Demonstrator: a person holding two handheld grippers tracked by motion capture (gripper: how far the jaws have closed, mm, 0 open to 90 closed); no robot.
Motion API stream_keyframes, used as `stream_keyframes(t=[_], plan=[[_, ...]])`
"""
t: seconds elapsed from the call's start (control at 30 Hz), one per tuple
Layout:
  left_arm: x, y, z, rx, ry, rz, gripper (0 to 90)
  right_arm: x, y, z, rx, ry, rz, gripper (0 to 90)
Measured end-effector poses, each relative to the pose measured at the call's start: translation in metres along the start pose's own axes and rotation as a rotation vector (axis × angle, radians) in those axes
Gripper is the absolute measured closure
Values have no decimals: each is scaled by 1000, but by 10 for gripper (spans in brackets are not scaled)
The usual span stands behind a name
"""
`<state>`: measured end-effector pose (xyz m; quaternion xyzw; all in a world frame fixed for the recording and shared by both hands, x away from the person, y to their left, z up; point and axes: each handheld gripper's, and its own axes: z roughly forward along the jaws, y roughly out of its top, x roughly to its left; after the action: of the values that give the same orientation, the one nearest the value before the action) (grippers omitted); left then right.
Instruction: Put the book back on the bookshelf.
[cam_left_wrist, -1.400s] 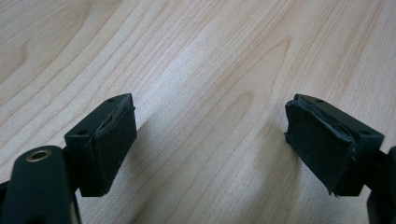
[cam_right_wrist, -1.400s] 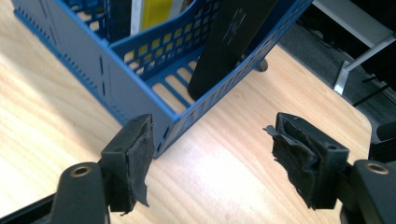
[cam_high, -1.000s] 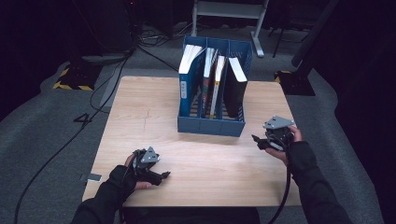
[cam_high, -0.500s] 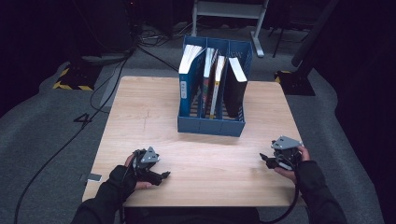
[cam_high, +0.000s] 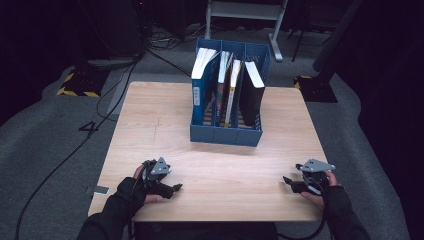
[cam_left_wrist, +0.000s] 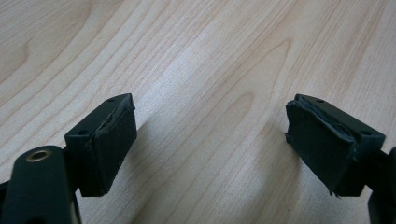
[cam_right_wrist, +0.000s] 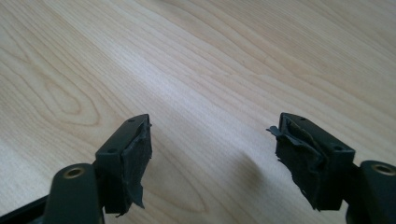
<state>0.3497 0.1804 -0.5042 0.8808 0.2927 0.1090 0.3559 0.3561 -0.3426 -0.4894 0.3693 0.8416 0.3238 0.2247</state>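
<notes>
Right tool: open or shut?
Open. In the right gripper view the right tool has its jaws wide apart over bare table, nothing between them.

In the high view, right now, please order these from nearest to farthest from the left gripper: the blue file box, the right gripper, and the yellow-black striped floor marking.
From the left gripper, at the table's near left:
1. Blue file box, at the table's far middle, holding books.
2. Right gripper, at the near right edge.
3. Yellow-black striped floor marking, on the floor beyond the table's far left corner.

The first two are fairly close to each other.
</notes>
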Motion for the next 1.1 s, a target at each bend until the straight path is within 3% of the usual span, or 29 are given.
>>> stream_keyframes(t=[0.17,0.27,1.1], plan=[[0,0,0,1,2,0,162,-7,-17,3,-43,63,83,253],[0,0,0,1,2,-1,162,-9,-19,4,-38,62,117,219],[-1,0,0,1,8,-3,161,-10,-17,6,-32,63,121,199]])
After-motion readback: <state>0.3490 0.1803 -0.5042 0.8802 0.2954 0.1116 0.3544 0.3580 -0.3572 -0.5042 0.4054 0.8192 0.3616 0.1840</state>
